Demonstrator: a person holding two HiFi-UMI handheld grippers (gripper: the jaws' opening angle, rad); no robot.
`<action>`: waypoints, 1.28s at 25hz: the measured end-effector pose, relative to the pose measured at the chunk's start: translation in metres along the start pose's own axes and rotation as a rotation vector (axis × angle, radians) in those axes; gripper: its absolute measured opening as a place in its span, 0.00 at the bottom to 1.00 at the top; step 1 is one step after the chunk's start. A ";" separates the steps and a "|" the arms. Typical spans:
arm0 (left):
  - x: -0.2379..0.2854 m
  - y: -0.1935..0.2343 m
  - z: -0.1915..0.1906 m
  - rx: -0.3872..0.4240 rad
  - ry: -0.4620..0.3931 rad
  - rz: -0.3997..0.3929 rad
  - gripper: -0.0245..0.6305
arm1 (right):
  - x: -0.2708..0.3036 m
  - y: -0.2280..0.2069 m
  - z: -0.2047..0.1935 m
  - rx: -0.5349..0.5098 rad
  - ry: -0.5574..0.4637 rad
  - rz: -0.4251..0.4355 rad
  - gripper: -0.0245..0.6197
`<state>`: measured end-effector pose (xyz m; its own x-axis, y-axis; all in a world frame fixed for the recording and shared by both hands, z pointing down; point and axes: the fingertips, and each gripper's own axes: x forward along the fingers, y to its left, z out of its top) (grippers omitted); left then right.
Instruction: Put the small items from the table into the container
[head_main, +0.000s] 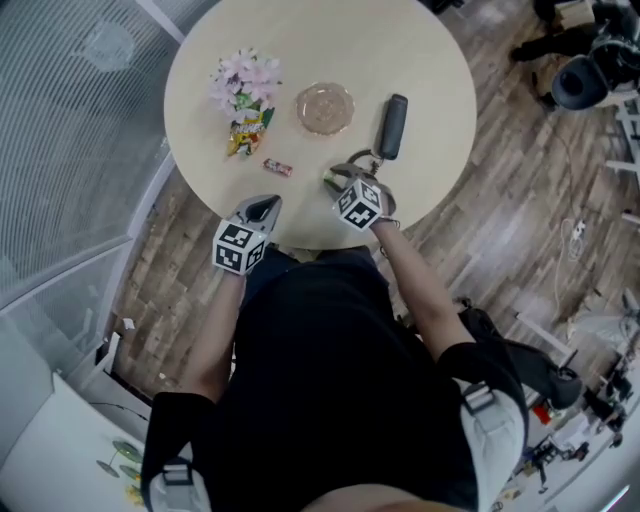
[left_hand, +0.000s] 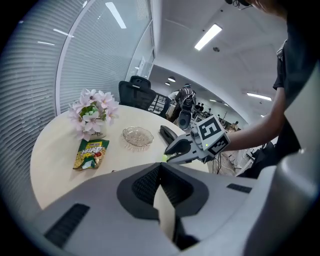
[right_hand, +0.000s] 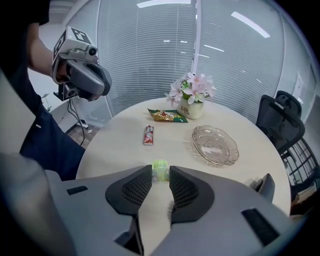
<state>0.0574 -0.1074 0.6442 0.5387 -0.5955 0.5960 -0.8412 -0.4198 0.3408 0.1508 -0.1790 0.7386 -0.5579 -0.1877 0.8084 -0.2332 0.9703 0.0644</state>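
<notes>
We are looking at a pot of pink flowers standing upright at the far left. A long black case is lying flat, well apart from the flowers, off to the right. A curved glass wall with lowered blinds is running behind them. A black mesh office chair is standing beside that wall. Wood-plank flooring is showing below, and ceiling strip lights are glowing overhead.

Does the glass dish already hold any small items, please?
No, the glass dish is empty; the red bar lies on the table beside it.
</notes>
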 end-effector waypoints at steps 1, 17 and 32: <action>0.003 -0.003 0.002 0.003 0.000 -0.004 0.04 | -0.003 -0.001 -0.004 0.004 0.003 -0.003 0.23; 0.011 -0.016 -0.001 -0.009 0.017 -0.001 0.04 | 0.025 -0.088 0.017 -0.049 0.003 -0.042 0.23; -0.005 -0.014 -0.019 -0.049 0.043 0.025 0.04 | 0.073 -0.156 0.036 -0.044 0.072 -0.080 0.23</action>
<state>0.0650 -0.0851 0.6504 0.5155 -0.5749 0.6354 -0.8564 -0.3701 0.3600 0.1181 -0.3492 0.7666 -0.4801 -0.2549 0.8393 -0.2381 0.9588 0.1549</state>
